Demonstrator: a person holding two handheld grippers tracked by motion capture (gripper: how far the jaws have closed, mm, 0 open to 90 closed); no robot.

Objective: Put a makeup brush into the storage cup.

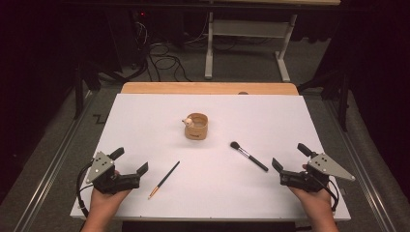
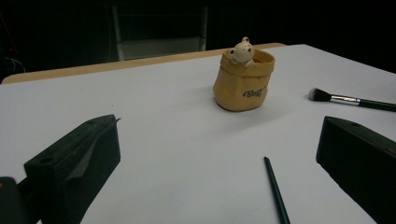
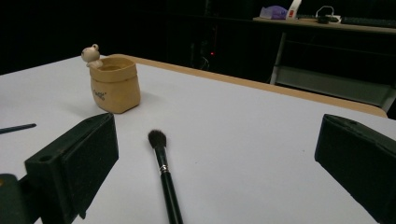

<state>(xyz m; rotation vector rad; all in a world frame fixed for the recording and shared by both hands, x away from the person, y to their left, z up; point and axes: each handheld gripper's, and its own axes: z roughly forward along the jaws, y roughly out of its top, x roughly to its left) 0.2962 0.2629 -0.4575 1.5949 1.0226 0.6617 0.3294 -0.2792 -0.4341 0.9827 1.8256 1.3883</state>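
high view shows both hands resting at the near edge of the white tabletop [image 1: 145, 116], left tongs [image 1: 129, 166] and right tongs [image 1: 288, 160] spread wide and empty, likely poised to collect. each faces its own tool: a thin dark liner brush [image 1: 164, 179] lies just beside the left, a fluffy black-bristled makeup brush [image 1: 248, 155] near the right. between and beyond stands the tan pouch-shaped holder [image 1: 196, 126], a small bear on its rim.
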